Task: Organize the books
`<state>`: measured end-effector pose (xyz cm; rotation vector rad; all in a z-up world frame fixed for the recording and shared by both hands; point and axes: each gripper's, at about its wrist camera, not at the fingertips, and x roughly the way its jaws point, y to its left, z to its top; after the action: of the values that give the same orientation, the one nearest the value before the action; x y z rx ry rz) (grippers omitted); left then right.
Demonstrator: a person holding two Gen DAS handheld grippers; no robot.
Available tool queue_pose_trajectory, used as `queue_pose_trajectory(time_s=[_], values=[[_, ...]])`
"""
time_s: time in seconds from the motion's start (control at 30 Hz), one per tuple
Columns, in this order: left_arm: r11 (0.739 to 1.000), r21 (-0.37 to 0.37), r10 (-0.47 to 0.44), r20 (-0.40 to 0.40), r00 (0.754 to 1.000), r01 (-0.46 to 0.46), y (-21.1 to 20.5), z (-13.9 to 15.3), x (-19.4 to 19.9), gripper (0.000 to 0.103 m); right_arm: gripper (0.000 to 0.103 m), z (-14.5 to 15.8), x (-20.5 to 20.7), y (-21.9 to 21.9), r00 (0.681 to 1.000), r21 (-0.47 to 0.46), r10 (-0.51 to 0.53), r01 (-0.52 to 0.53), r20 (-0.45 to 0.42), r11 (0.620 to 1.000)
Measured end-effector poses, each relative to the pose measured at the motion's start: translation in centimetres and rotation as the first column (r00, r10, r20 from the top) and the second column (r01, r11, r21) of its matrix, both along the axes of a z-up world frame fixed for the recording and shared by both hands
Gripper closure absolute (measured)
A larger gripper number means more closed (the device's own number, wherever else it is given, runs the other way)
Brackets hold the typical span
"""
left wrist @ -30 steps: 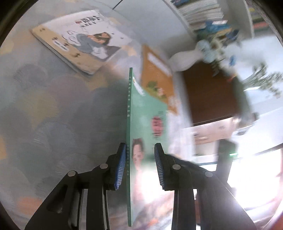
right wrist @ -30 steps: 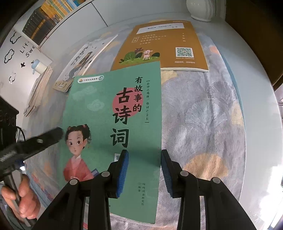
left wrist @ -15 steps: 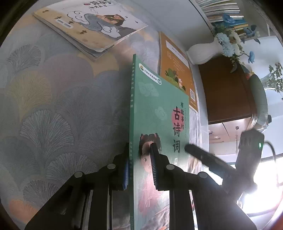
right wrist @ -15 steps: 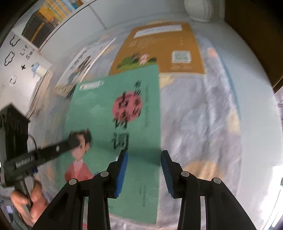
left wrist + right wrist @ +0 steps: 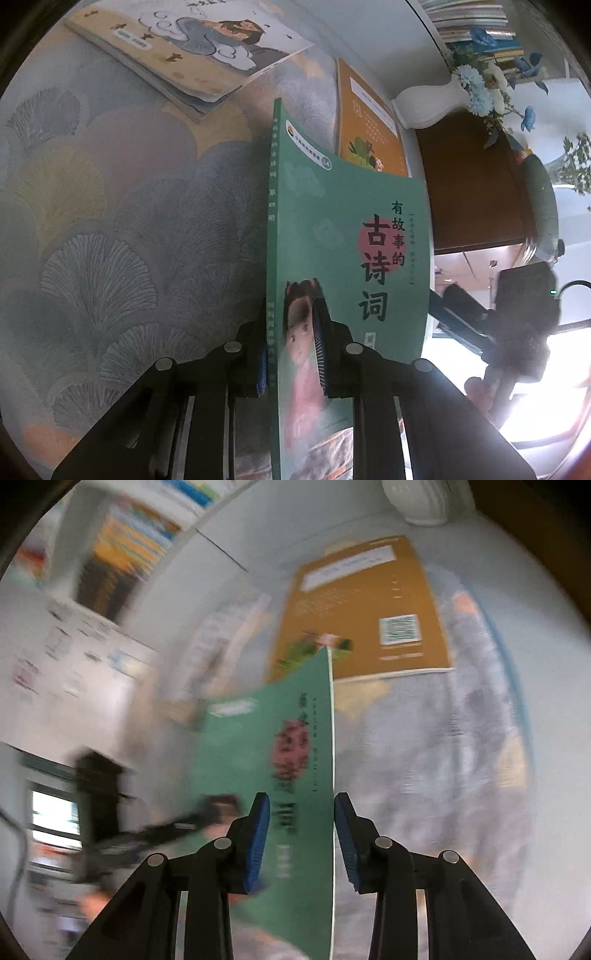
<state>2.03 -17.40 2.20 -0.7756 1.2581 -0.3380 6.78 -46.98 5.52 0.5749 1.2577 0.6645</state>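
Left tongs (image 5: pixel 291 347) have clamped the green book's (image 5: pixel 351 266) spine edge since a second ago; book now stands tilted up off the table (image 5: pixel 122 229).
Right tongs (image 5: pixel 301 840) straddle the book's free page edge, pads not visibly pressing, so open around it; that view is smeared by motion, can't confirm contact. Orange book (image 5: pixel 369 136) lies flat just behind, picture book (image 5: pixel 192 48) flat further off, white vase (image 5: pixel 424 103) at the table edge. Risks: book held by one thin edge only, so it can pivot or slip out of the left pads; cover could fan open; swinging it back could knock the vase.
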Motion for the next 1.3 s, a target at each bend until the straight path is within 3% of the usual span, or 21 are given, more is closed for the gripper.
queue_pose_trajectory(time_s=[0.07, 0.2, 0.27, 0.47, 0.67, 0.9, 1.0, 1.3], values=[[1.000, -0.026, 0.007, -0.005, 1.000, -0.008, 0.3, -0.2, 0.0, 0.087, 0.066, -1.1, 0.4, -0.6, 0.998, 0.111, -0.012, 0.019, -0.062, 0.994], [0.999, -0.053, 0.014, -0.008, 1.000, -0.014, 0.5, -0.4, 0.0, 0.086, 0.066, -4.0, 0.2, 1.1, 0.990, -0.015, 0.005, -0.007, -0.138, 1.000], [0.999, -0.034, 0.012, -0.008, 1.000, -0.012, 0.5, 0.0, -0.1, 0.086, 0.066, -3.4, -0.4, 1.9, 0.995, -0.022, 0.016, -0.018, -0.103, 1.000], [0.993, 0.116, -0.023, 0.063, 0.998, 0.015, 0.2, 2.9, -0.9, 0.086, 0.066, -0.6, -0.9, 5.0, 0.995, -0.153, 0.098, -0.099, -0.012, 0.983], [0.986, 0.168, -0.018, 0.095, 0.995, 0.001, 2.8, 5.3, -1.8, 0.086, 0.066, -0.5, -0.7, 6.8, 0.995, -0.071, 0.096, -0.099, -0.039, 0.993], [0.983, 0.176, 0.034, 0.103, 0.994, -0.052, 7.3, 6.4, -2.8, 0.086, 0.066, 1.7, -0.6, 11.5, 0.990, -0.047, 0.143, -0.143, -0.010, 0.989], [0.986, 0.149, 0.062, 0.107, 0.992, -0.078, 9.9, 7.0, -3.2, 0.081, 0.066, 2.8, -0.5, 13.7, 0.987, -0.033, 0.159, -0.159, 0.010, 0.987], [0.979, 0.133, 0.131, 0.162, 0.978, -0.153, 17.6, 8.8, -4.5, 0.077, 0.065, 6.0, -0.2, 22.8, 0.968, -0.029, 0.236, -0.234, 0.081, 0.972]])
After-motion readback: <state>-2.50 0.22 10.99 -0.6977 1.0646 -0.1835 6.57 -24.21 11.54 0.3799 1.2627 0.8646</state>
